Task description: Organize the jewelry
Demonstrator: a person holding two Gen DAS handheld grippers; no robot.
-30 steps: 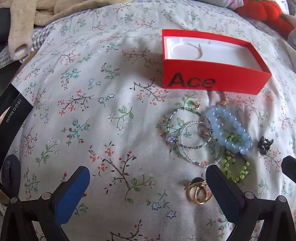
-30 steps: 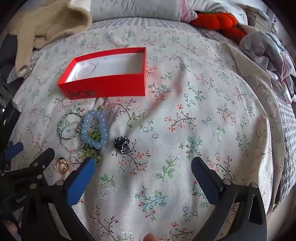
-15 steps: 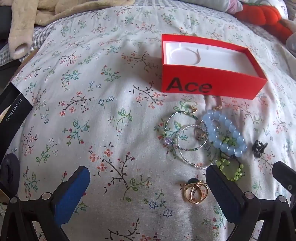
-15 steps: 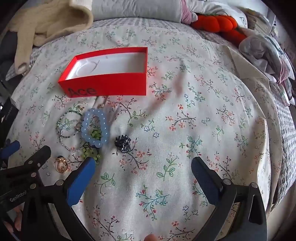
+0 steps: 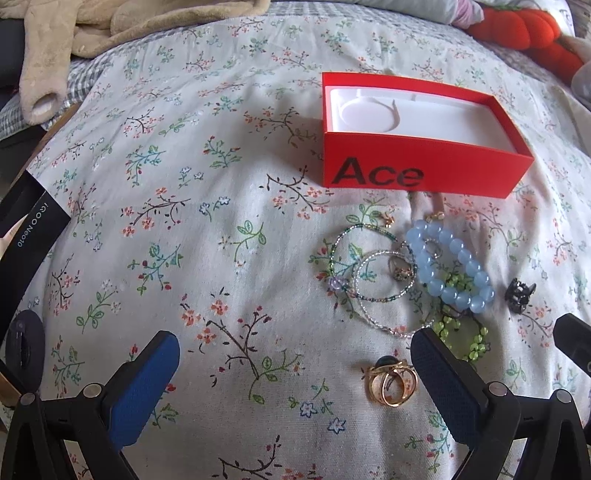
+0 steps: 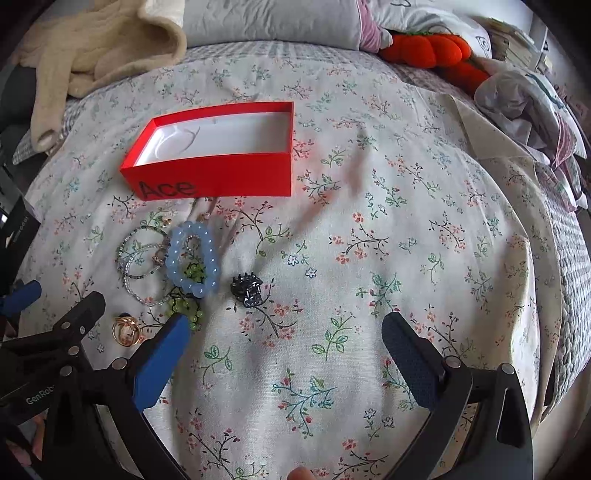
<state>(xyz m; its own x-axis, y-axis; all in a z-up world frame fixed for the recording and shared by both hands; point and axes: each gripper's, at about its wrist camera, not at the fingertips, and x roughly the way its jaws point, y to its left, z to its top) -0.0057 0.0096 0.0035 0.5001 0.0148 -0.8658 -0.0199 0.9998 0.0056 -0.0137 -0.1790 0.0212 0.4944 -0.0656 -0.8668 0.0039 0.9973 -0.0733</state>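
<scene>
An open red "Ace" box [image 5: 424,175] [image 6: 218,177] with a white insert lies on a floral sheet. In front of it lies a jewelry pile: a blue bead bracelet [image 5: 448,271] [image 6: 192,258], thin beaded bangles [image 5: 373,275] [image 6: 138,258], a green bead bracelet [image 5: 461,332] [image 6: 184,306], gold rings [image 5: 391,382] [image 6: 125,330] and a small black claw clip [image 5: 519,291] [image 6: 246,290]. My left gripper [image 5: 295,373] is open and empty, its right finger beside the rings. My right gripper [image 6: 288,350] is open and empty, just short of the clip.
A beige garment [image 5: 92,33] [image 6: 92,48] lies at the back left. An orange plush [image 5: 524,29] [image 6: 436,51] and pillows [image 6: 273,22] are at the back. A black box [image 5: 26,229] sits at the left edge. Crumpled cloth [image 6: 528,99] lies at the right.
Both grippers have drawn back a little from the jewelry, so the pile and box sit slightly higher in view. Nothing was picked up.
</scene>
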